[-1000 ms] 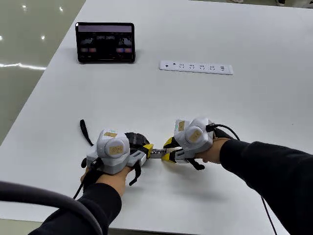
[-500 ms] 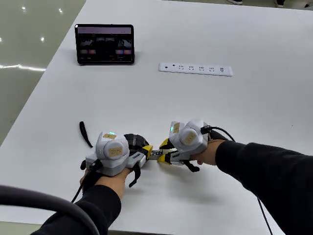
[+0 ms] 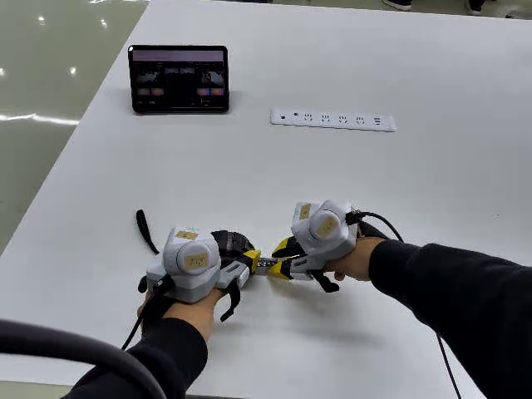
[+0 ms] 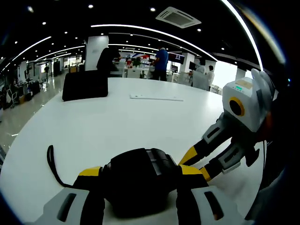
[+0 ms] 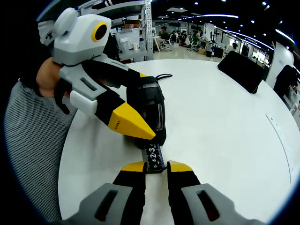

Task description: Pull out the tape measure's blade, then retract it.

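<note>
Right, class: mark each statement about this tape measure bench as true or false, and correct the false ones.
1. The left gripper is closed around the black tape measure case. True.
2. The right gripper pinches the blade between its jaw tips. True.
3. The blade stretches as far as the power strip. False: just a short length runs from the case to the right gripper.
4. The tablet lies face down. False: it stands upright with its lit screen towards the person.
5. The power strip sits between the two grippers. False: it lies farther up the table, beyond them.
</note>
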{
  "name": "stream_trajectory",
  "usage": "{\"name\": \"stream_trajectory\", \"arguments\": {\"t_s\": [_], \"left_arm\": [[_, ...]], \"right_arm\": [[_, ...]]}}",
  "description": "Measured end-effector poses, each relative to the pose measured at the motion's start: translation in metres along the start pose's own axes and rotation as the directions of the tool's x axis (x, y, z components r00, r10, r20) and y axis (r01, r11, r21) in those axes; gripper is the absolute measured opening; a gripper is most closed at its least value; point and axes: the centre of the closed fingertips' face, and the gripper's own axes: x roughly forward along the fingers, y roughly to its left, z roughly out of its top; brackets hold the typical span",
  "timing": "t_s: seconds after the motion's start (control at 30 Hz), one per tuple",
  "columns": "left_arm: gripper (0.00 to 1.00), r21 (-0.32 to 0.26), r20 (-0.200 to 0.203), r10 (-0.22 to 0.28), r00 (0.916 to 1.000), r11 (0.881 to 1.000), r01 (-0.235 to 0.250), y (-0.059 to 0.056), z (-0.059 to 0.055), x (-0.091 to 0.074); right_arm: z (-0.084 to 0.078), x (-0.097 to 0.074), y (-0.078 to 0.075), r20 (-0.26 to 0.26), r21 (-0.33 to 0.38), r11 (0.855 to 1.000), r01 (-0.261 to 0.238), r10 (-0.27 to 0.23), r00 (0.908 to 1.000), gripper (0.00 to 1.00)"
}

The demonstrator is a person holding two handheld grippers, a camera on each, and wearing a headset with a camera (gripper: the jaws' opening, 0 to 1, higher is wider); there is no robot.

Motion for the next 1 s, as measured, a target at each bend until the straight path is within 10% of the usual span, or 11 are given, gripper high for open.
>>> {"name": "stream_trajectory", "arguments": {"t_s": [1.0], "left_arm": [[0.57,-0.014,-0.002,-0.027,0.9996,1.0,0.027,0.0028,0.0014,0.0004]], "right_arm": [[0.004,0.0001,0.0014,0.039,-0.019,1.0,-0.001,0.002,0.9992,0.12]]}}
